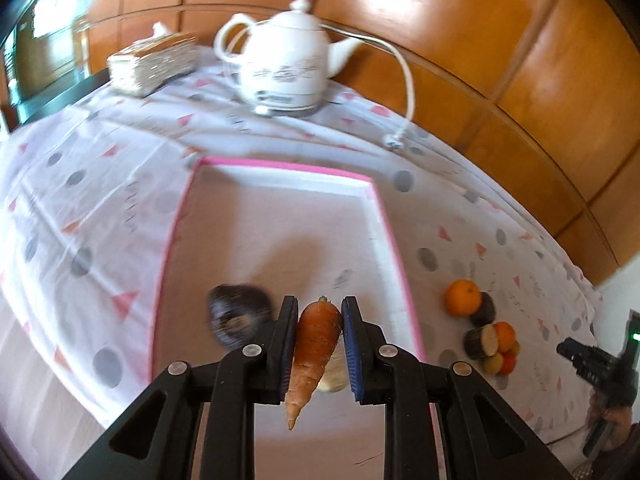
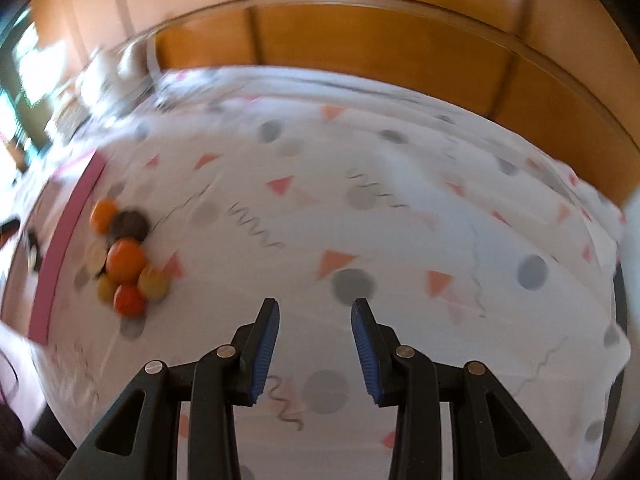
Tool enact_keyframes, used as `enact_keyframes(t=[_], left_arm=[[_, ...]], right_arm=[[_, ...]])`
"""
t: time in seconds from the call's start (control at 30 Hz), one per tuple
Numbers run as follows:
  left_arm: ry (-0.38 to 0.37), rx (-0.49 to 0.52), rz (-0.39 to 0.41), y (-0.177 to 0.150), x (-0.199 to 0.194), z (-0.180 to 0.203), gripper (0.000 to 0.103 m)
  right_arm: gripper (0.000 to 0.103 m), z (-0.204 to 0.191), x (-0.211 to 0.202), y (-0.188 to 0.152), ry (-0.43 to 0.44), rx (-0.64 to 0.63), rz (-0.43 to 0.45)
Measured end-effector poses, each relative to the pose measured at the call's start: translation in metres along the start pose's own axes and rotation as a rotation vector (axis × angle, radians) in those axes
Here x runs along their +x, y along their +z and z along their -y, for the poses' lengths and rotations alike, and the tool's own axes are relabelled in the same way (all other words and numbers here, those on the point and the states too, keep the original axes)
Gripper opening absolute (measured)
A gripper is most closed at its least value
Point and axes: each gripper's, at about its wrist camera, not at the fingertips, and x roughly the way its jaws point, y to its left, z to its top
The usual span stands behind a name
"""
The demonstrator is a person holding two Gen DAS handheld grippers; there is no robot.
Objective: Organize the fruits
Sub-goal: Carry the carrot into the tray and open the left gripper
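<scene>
My left gripper (image 1: 319, 312) is shut on an orange carrot (image 1: 314, 348), which hangs tip-down between the blue pads above a pink-rimmed tray (image 1: 384, 216). A dark round fruit (image 1: 238, 316) lies in the tray just left of the fingers, and a pale piece (image 1: 334, 372) shows behind the carrot. A cluster of oranges (image 1: 463, 297) and cut dark-skinned pieces (image 1: 482, 342) sits on the cloth right of the tray. In the right wrist view that cluster (image 2: 126, 260) lies at the left, beside the tray rim (image 2: 66, 248). My right gripper (image 2: 314, 312) stands open over bare cloth, holding nothing.
A white teapot (image 1: 290, 60) with a cord (image 1: 406, 76) stands at the back of the table. A woven tissue box (image 1: 154, 62) sits to its left. Wooden wall panels (image 2: 360, 48) run behind. The right gripper and a hand (image 1: 600, 372) show at the right edge.
</scene>
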Motion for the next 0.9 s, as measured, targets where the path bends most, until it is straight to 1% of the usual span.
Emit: enact_keyframes(t=[0.17, 0.27, 0.4, 0.53, 0.6, 0.73, 0.77, 0.83, 0.87, 0.9], left_arm=[[0.01, -0.061, 0.019, -0.009, -0.009, -0.022, 0.022], [0.022, -0.089, 0.026, -0.007, -0.012, -0.034, 0.022], [0.031, -0.148, 0.032, 0.004, -0.008, -0.05, 0.022], [0.052, -0.136, 0.047, 0.022, 0.0, -0.051, 0.023], [0.077, -0.14, 0.047, 0.032, 0.009, -0.053, 0.023], [0.106, -0.157, 0.03, 0.039, 0.023, -0.057, 0.023], [0.11, -0.157, 0.024, 0.039, 0.025, -0.057, 0.023], [0.121, -0.151, 0.021, 0.039, 0.028, -0.057, 0.029], [0.129, -0.15, 0.022, 0.038, 0.028, -0.057, 0.037], [0.136, -0.153, 0.023, 0.036, 0.028, -0.057, 0.041]], right_arm=[[0.038, -0.024, 0.006, -0.004, 0.024, -0.107, -0.007], [0.038, -0.032, 0.008, -0.008, 0.023, -0.132, -0.015], [0.038, -0.035, 0.008, -0.01, 0.03, -0.14, -0.011], [0.038, -0.036, 0.008, -0.01, 0.047, -0.14, -0.006], [0.038, -0.038, 0.007, -0.009, 0.058, -0.146, -0.003], [0.038, -0.049, 0.004, -0.01, 0.092, -0.183, 0.018], [0.038, -0.052, 0.003, -0.01, 0.102, -0.191, 0.021], [0.038, -0.058, 0.005, -0.011, 0.122, -0.207, 0.016], [0.038, -0.061, 0.008, -0.011, 0.127, -0.215, 0.01], [0.038, -0.063, 0.01, -0.011, 0.129, -0.223, 0.004]])
